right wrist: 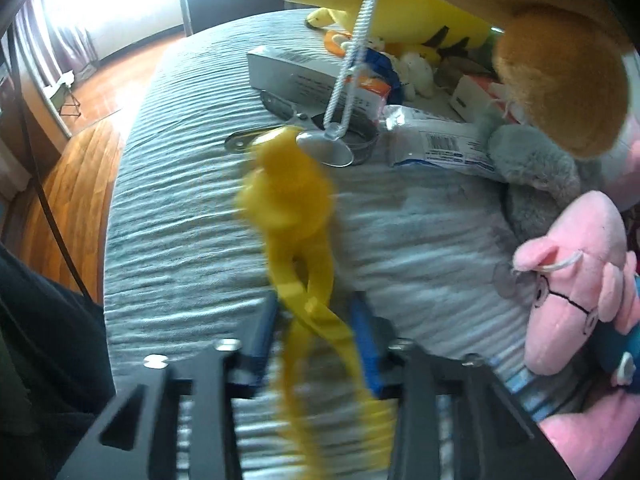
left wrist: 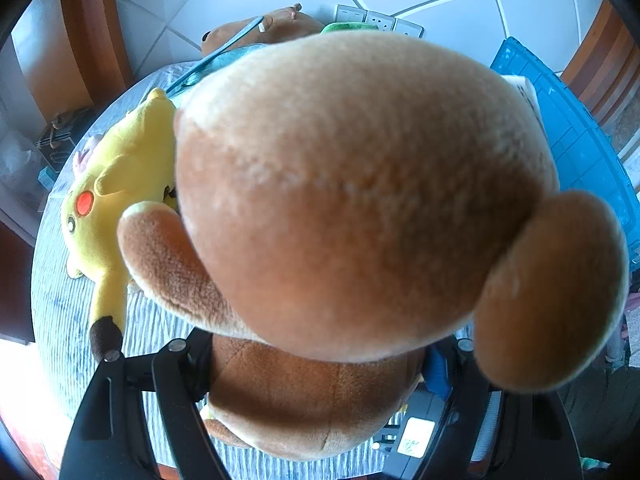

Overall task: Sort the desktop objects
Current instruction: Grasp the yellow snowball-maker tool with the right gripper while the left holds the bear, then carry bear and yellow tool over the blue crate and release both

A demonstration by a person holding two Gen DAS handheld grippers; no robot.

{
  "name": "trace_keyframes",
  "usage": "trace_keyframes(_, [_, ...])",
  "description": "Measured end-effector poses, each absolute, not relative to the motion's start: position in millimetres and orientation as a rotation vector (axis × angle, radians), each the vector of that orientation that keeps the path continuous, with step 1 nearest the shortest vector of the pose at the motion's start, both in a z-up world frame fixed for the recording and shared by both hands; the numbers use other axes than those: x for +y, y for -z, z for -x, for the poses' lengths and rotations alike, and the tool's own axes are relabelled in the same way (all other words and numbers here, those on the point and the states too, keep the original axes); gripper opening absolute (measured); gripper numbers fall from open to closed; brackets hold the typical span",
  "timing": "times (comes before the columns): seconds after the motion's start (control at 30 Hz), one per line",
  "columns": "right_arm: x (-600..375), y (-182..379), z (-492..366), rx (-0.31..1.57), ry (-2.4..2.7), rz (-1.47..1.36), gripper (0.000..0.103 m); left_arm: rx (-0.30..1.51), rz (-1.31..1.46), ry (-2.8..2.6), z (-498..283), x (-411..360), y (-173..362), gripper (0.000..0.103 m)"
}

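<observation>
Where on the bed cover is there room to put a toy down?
Free: the striped grey cover left of the yellow toy, out to the edge. Crowded: the far side with boxes, and the right beside the pink pig and grey plush.

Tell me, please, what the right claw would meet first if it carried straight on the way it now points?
Probably the yellow soft toy, which already lies between the right claw fingers; beyond it is the grey striped cloth. Motion blur leaves depth unclear.

Bare bedspread (right wrist: 180, 208) left is free; boxes (right wrist: 296, 76) & plush pile (right wrist: 568, 292) block far/right.
</observation>
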State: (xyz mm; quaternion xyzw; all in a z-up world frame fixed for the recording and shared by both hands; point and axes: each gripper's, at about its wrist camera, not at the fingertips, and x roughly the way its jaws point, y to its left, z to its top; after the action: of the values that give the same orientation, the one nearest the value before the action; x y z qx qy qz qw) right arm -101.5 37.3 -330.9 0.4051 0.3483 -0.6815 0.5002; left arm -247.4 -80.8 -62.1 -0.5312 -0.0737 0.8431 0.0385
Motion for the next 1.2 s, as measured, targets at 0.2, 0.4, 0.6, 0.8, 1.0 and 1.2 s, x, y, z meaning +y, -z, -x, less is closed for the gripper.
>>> trace_keyframes(0.2, [47,326,100,0.849,1.665,-0.997,0.031,-0.23,1.623,-2.599,217,-84,119,0.079])
trace_keyframes(0.4, [66,310,104,0.846,1.718,-1.012,0.03,-0.227,1.6,-2.606,215,-81,111,0.079])
trace_keyframes(0.6, [83,280,103,0.833,1.828,-1.027,0.031,-0.213,1.547,-2.613,214,-67,94,0.079])
trace_keyframes(0.8, [130,234,102,0.803,1.994,-1.058,0.03,-0.202,1.495,-2.606,211,-41,73,0.079])
trace_keyframes(1.0, [187,168,104,0.739,2.206,-1.061,0.03,-0.189,1.435,-2.592,208,-8,45,0.079])
trace_keyframes(1.2, [250,77,112,0.598,2.472,-1.008,0.03,-0.179,1.308,-2.572,208,39,0,0.079])
